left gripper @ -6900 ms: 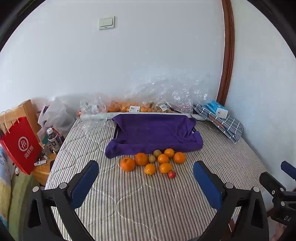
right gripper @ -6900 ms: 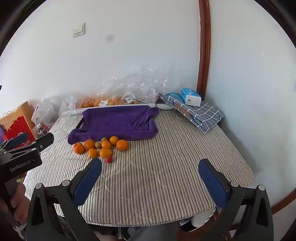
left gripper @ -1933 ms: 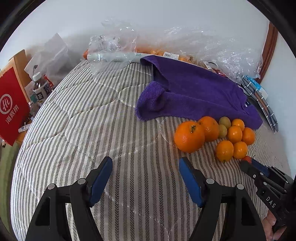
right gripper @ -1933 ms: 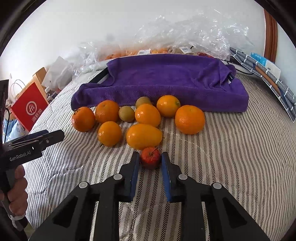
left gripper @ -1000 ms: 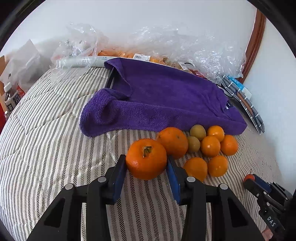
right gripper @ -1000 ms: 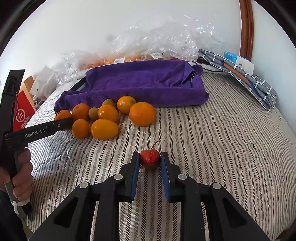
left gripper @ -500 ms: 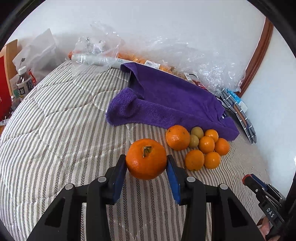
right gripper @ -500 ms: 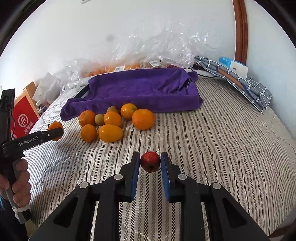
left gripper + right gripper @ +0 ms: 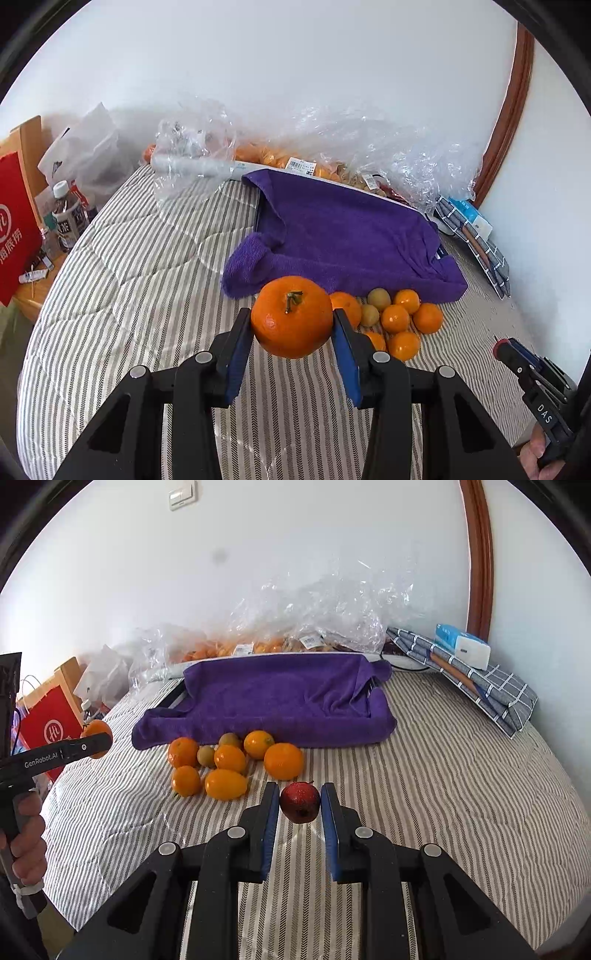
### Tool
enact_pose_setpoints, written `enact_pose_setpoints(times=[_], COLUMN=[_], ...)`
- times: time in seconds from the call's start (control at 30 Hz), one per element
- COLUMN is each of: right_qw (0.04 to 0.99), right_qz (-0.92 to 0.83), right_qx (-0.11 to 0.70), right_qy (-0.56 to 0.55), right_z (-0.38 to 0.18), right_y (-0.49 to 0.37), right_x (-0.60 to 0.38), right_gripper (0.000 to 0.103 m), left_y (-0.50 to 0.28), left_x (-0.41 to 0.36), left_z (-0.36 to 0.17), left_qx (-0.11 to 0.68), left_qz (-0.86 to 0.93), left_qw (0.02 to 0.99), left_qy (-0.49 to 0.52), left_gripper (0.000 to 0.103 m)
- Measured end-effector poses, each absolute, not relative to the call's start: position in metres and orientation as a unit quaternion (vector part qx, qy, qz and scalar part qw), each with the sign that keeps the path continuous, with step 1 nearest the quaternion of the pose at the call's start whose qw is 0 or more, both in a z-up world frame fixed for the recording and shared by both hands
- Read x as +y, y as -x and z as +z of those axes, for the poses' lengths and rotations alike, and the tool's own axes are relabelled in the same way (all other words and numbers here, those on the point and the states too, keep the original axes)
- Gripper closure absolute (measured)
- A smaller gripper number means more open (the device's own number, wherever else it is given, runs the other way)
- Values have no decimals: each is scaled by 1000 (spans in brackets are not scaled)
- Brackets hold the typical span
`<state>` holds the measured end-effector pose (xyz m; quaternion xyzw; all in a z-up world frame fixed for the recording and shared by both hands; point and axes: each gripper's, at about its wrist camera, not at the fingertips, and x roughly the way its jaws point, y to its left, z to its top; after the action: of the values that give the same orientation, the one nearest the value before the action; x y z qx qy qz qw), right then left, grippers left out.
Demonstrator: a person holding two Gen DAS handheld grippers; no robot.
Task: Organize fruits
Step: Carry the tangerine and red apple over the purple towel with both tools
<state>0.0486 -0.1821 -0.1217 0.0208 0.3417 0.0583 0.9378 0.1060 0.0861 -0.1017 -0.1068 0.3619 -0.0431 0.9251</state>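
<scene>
My left gripper (image 9: pixel 291 332) is shut on a large orange (image 9: pixel 291 316) with a green stem, held above the striped bed cover. It also shows in the right wrist view (image 9: pixel 96 743) at the far left. My right gripper (image 9: pixel 299 806) is shut on a small red fruit (image 9: pixel 299 802), held above the cover just in front of the fruit pile. A pile of several oranges and two small greenish fruits (image 9: pixel 229 764) lies in front of a purple towel (image 9: pixel 273 698) draped over a tray. The pile shows in the left wrist view (image 9: pixel 395 319).
Clear plastic bags with more fruit (image 9: pixel 295 627) lie along the wall behind the towel. A checked cloth with a tissue pack (image 9: pixel 469 657) sits at the back right. A red paper bag (image 9: pixel 14 236) and bottles (image 9: pixel 68 218) stand beside the bed on the left.
Both grippers have risen and pulled back from the pile with their fruits. The orange and the red fruit are now higher above the cover.
</scene>
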Motion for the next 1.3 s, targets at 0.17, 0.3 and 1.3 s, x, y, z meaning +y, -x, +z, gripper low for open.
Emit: enact_pose_setpoints(times=[0.17, 0.3, 1.3], right_qw=[943, 945, 938], right_qz=[58, 66, 101], right_qx=[328, 319, 330], right_qy=[-22, -27, 12], right_z=[-108, -100, -123], right_y=[-63, -78, -256], right_x=[-186, -188, -162], right_gripper=[80, 80, 80], left_y=[-120, -134, -281], left_x=[78, 75, 54], left_z=[-90, -83, -119], left_qx=[357, 354, 387], left_qz=[-49, -53, -40], left_qw=[927, 927, 916], left_qy=[102, 109, 97], left_gripper=[62, 62, 62])
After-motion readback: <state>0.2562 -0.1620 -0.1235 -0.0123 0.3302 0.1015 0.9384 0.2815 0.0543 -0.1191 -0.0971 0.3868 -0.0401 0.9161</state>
